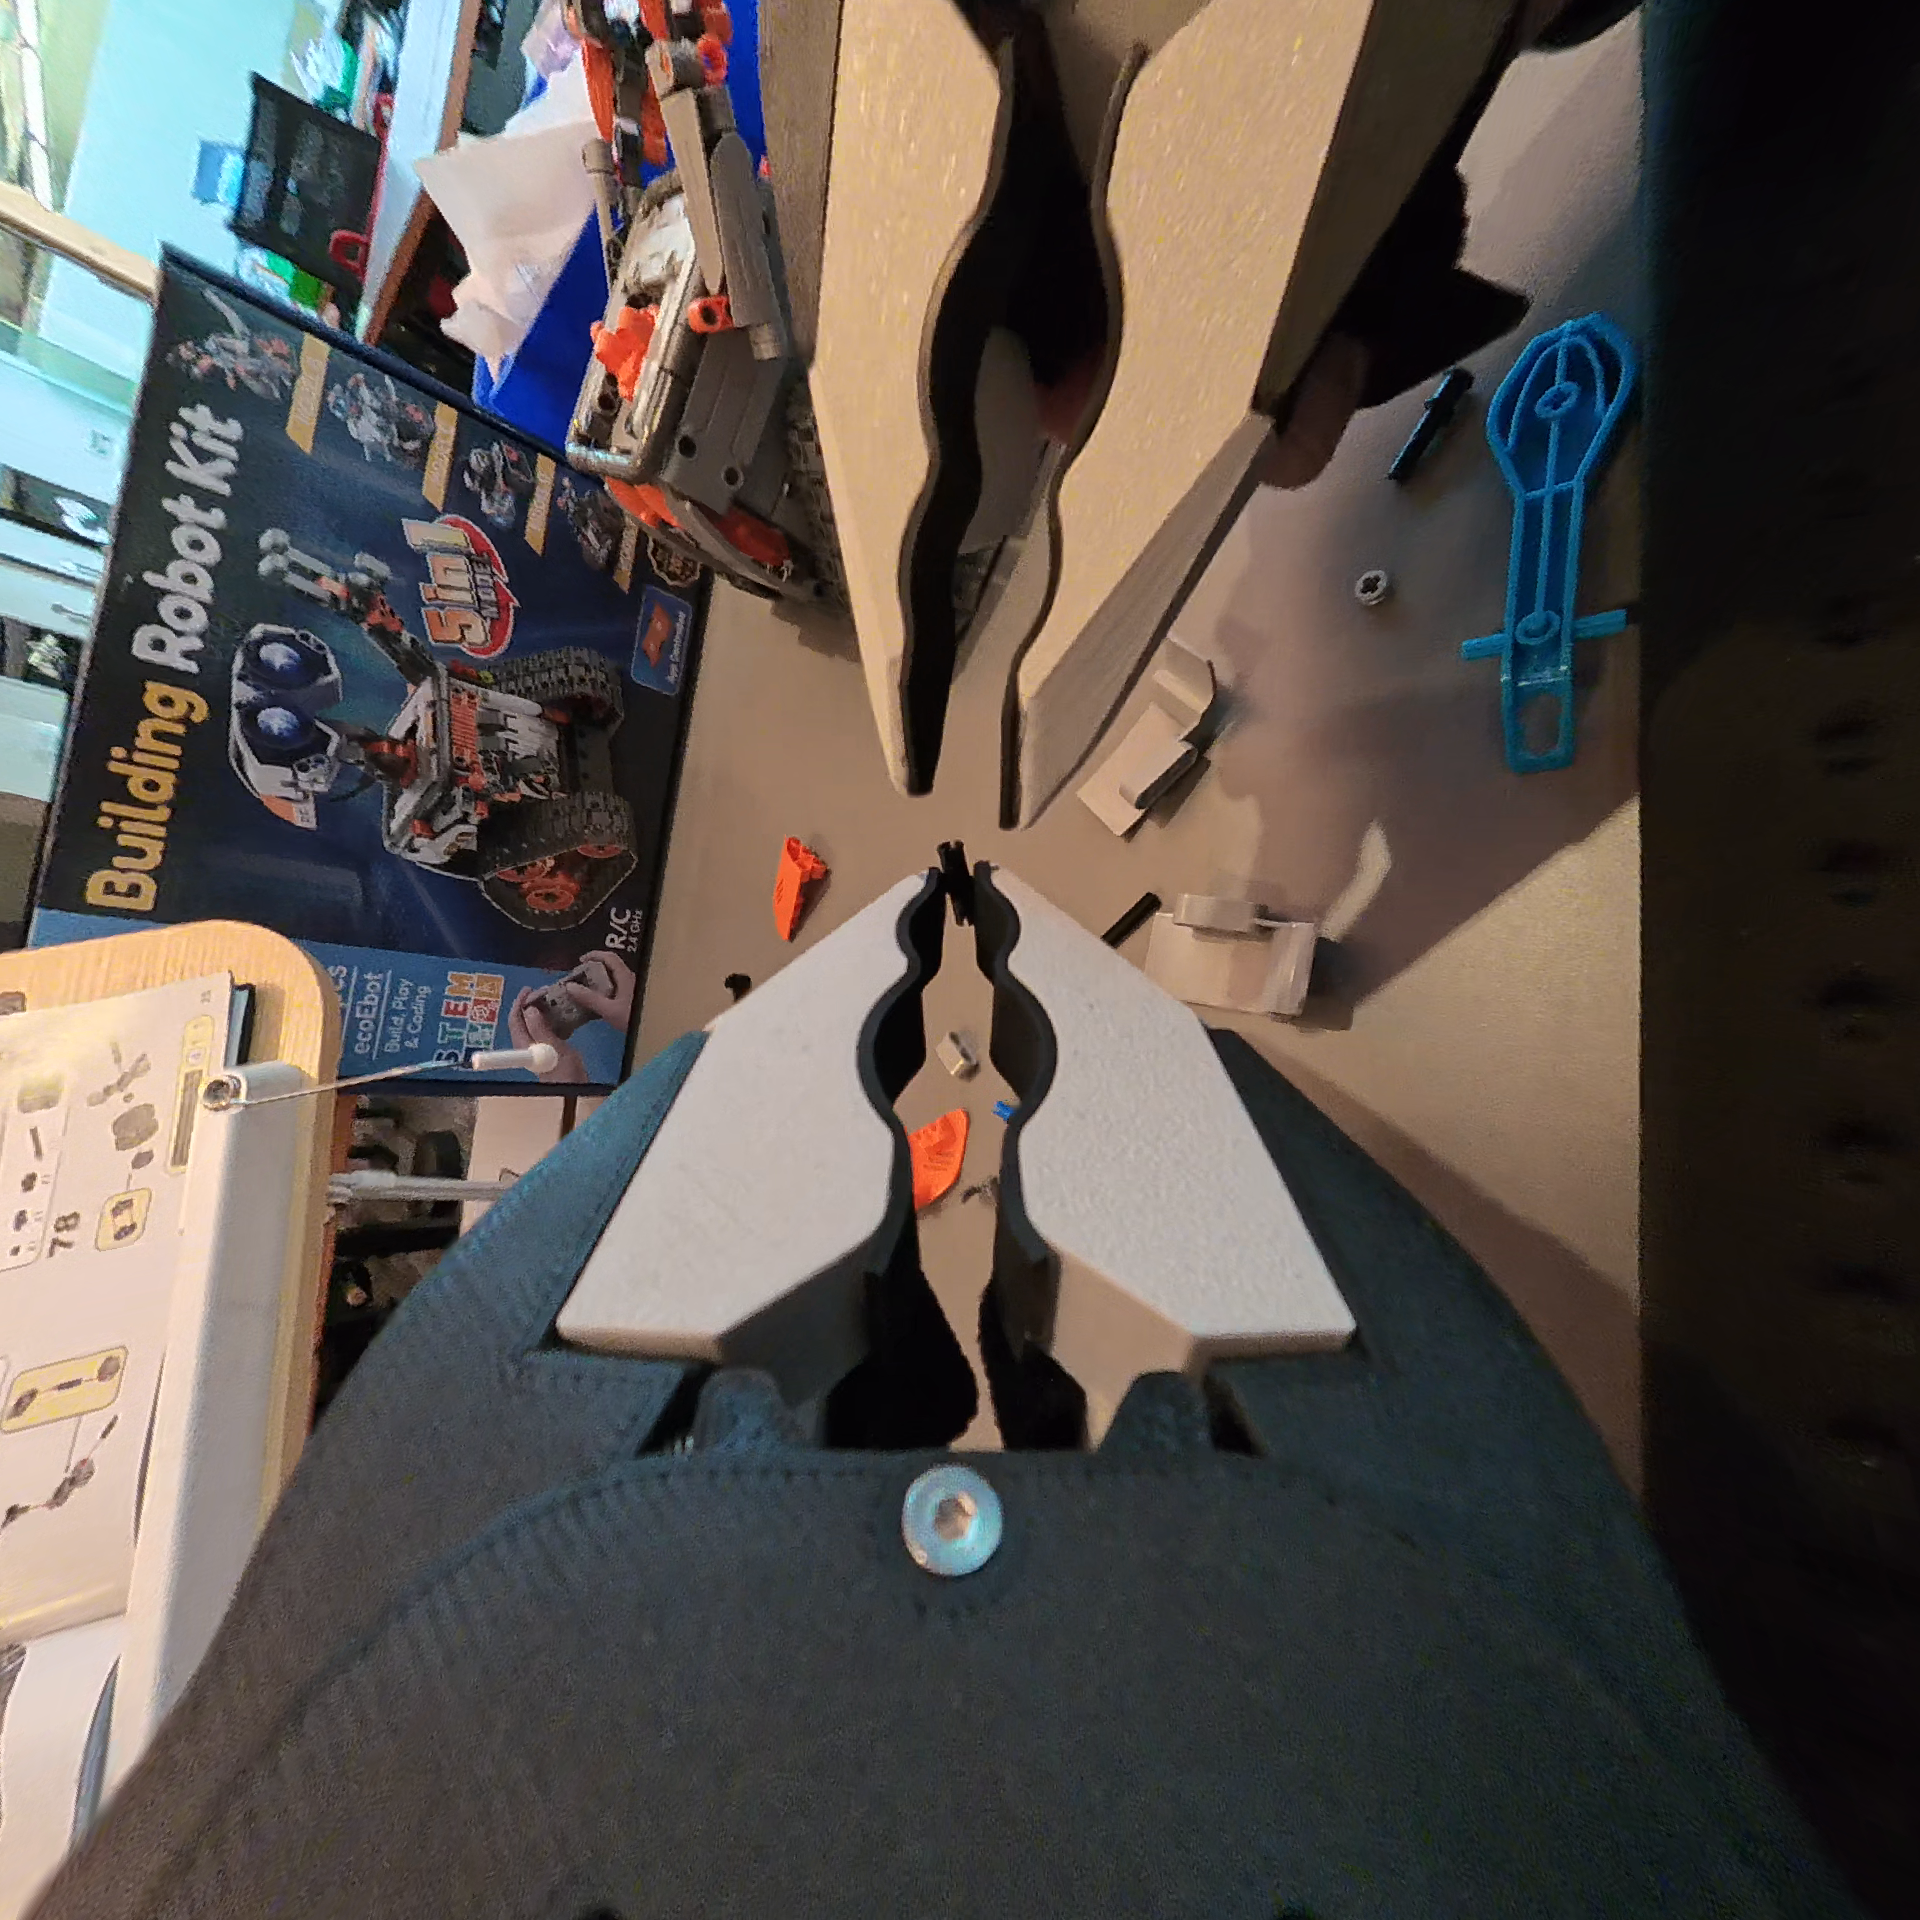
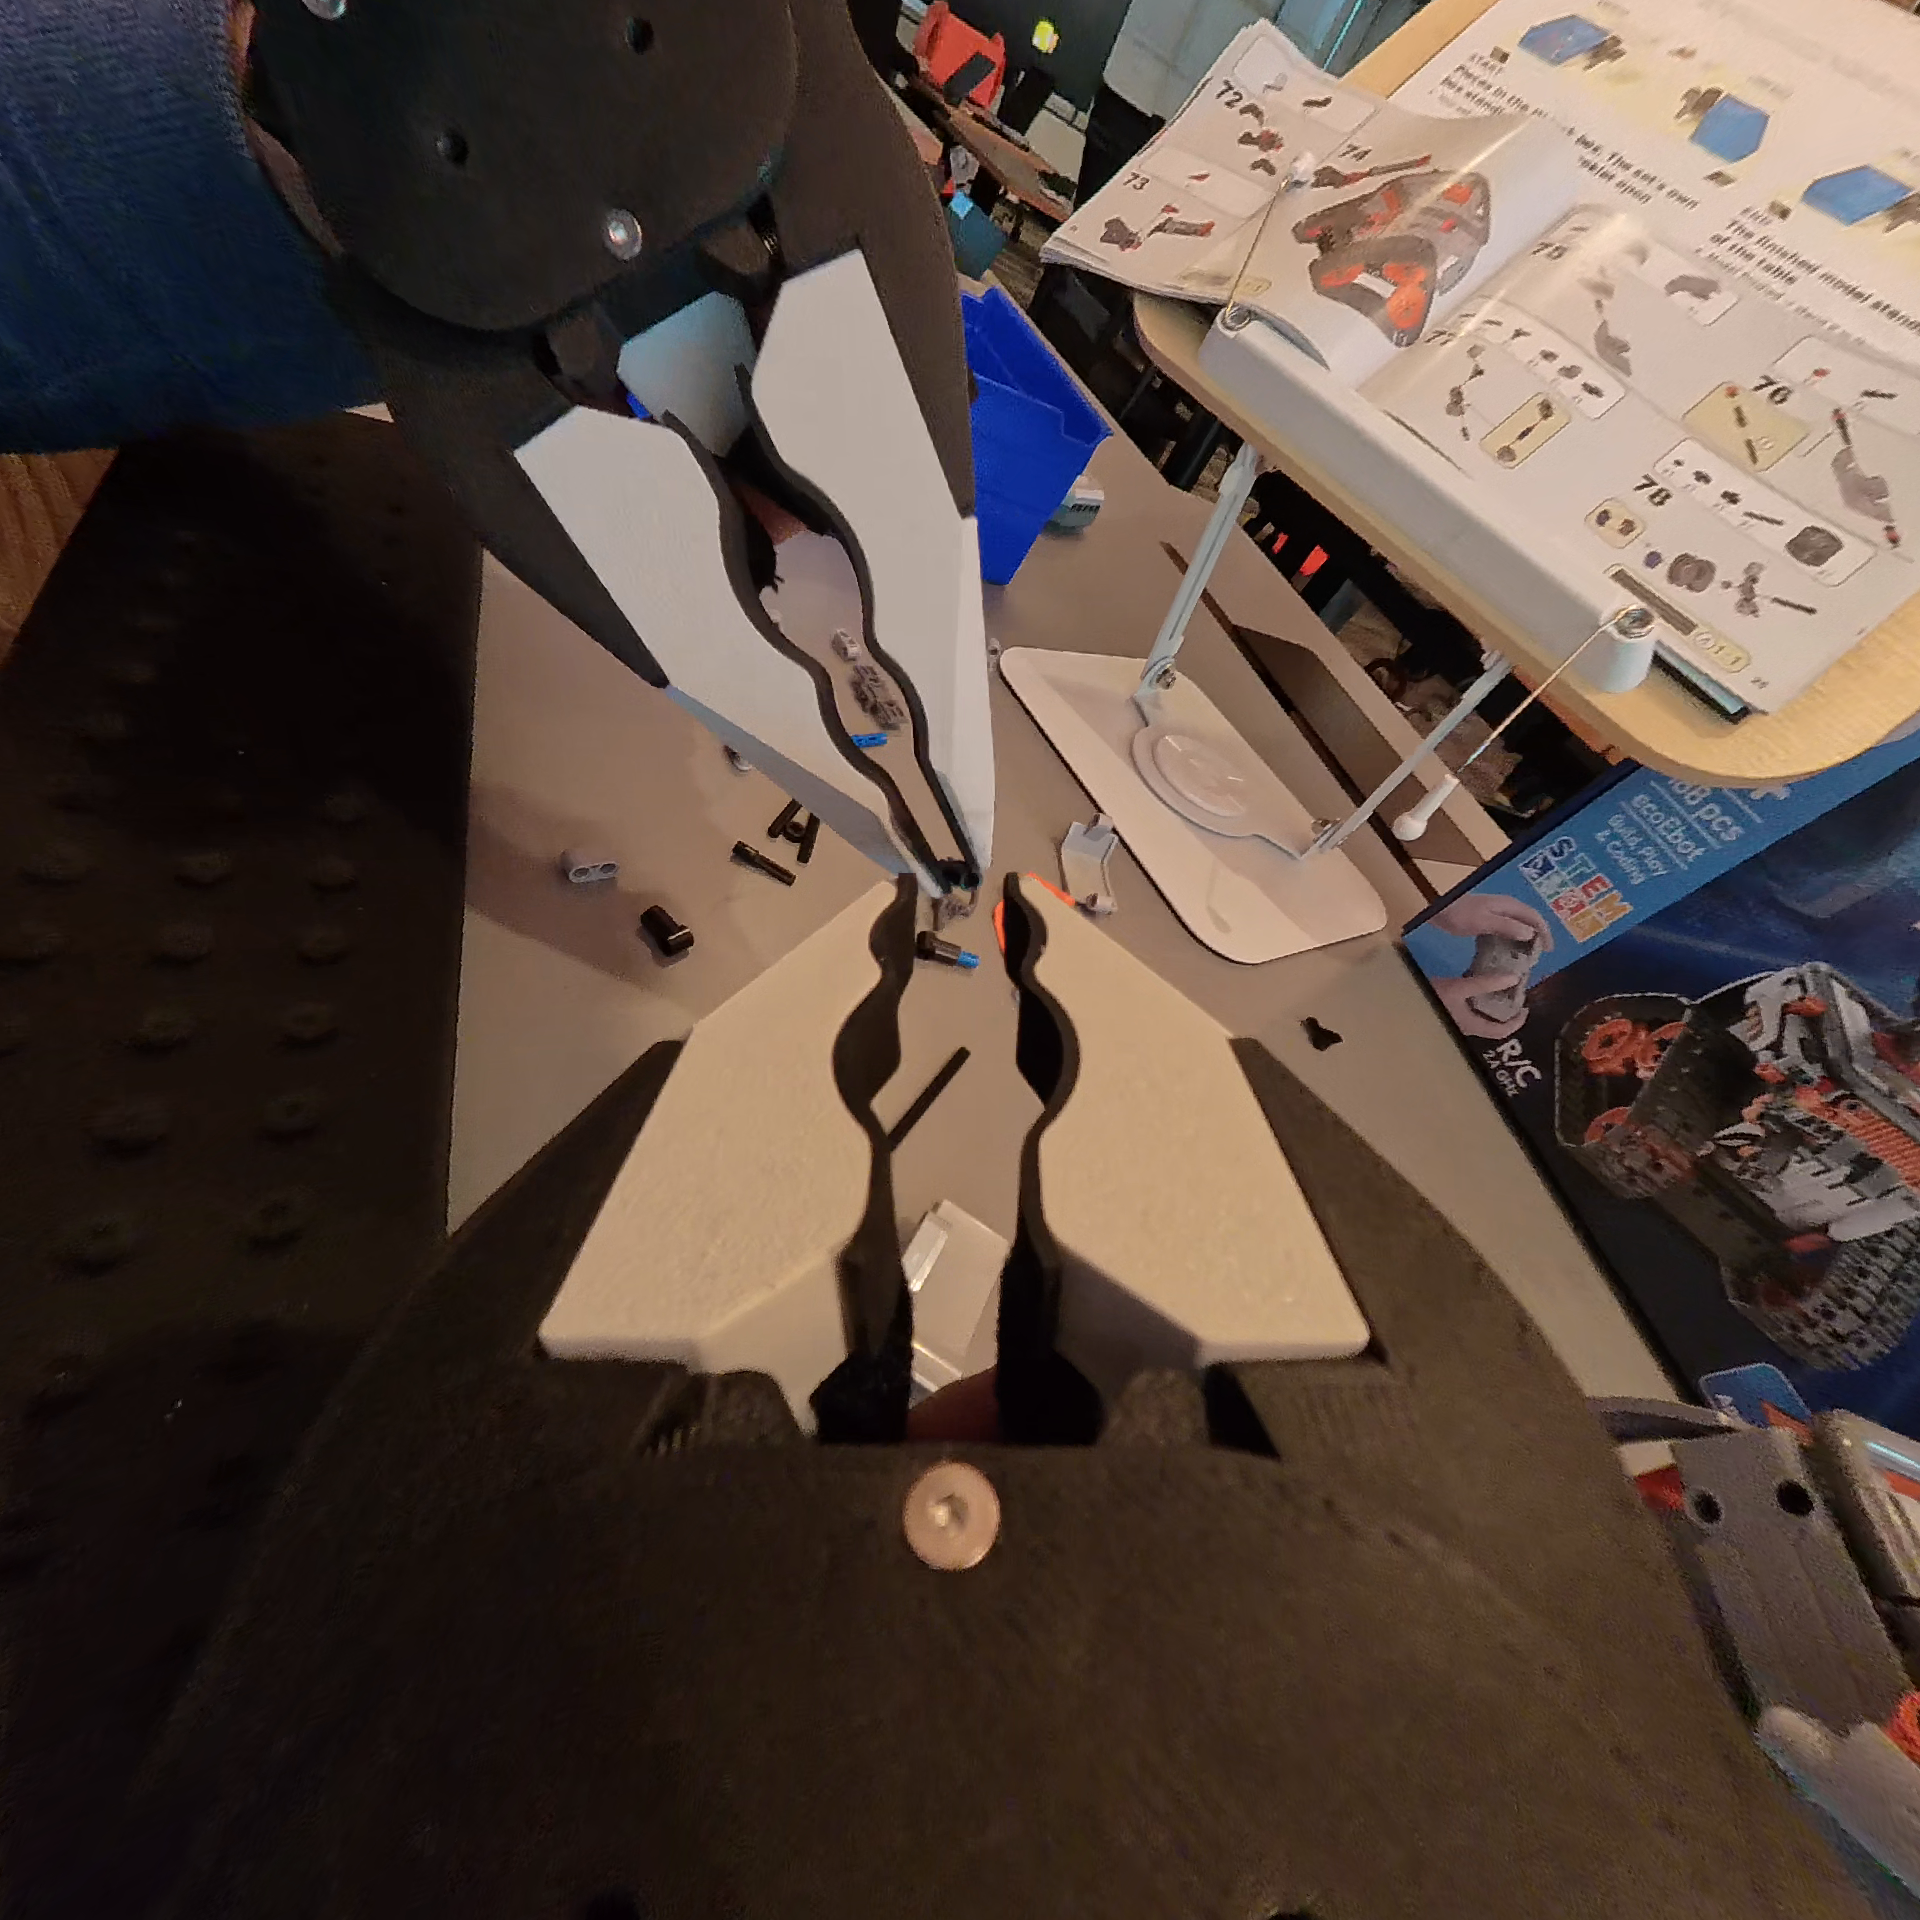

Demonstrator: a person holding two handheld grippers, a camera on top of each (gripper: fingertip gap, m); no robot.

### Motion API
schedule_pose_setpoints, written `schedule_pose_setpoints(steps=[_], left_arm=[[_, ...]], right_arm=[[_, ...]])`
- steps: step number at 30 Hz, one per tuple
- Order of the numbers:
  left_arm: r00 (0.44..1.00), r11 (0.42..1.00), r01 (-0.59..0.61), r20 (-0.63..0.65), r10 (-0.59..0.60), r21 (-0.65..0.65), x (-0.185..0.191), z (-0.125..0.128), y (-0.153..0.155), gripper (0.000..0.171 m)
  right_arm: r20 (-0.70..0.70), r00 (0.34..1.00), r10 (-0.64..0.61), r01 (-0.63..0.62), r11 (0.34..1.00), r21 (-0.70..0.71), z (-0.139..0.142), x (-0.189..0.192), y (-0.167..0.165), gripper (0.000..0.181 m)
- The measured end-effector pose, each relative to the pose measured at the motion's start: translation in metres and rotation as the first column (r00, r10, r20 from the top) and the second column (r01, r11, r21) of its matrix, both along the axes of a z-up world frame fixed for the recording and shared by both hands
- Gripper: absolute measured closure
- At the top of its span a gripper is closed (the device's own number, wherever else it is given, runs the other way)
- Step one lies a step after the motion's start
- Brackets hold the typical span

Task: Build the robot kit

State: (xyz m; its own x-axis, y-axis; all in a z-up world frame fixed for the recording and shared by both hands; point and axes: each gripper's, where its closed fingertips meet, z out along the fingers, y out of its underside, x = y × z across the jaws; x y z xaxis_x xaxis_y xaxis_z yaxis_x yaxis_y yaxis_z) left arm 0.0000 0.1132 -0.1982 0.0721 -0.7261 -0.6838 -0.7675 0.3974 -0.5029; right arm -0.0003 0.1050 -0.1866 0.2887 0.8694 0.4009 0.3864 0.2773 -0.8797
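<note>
Both wrist views face each other closely over the table (image 1: 1299, 727).

My left gripper (image 1: 954, 883) has matt, grainy white plastic fingers (image 1: 790, 1122) in a ribbed dark printed body with a shiny metal screw (image 1: 951, 1519), over a smooth grey table (image 1: 1455, 935), beside a glossy cardboard box (image 1: 343, 665).
</note>
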Motion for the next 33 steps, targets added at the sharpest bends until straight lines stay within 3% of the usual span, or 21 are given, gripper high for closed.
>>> schedule_pose_setpoints(steps=[6, 17, 28, 33], left_arm=[[0.998, 0.993, 0.041, -0.05, -0.035, 0.108, 0.004, 0.002, -0.007, 0.169], [0.986, 0.976, 0.151, -0.095, -0.137, 0.159, 0.007, 0.001, -0.017, 0.169], [0.995, 0.977, 0.104, -0.019, -0.103, 0.186, 0.008, 0.012, -0.008, 0.168], [0.995, 0.965, 0.101, -0.028, -0.097, 0.242, 0.01, 0.013, -0.006, 0.169]], right_arm=[[-0.022, 0.999, 0.037, -0.039, 0.993, -0.108, -0.005, -0.002, -0.004, 0.174], [-0.036, 0.995, 0.091, -0.096, 0.984, -0.152, -0.005, -0.001, -0.014, 0.181], [-0.118, 0.989, 0.086, -0.108, 0.974, -0.2, 0.006, 0.003, -0.013, 0.181], [-0.153, 0.987, 0.048, -0.088, 0.959, -0.271, 0.005, 0.005, -0.006, 0.168]])
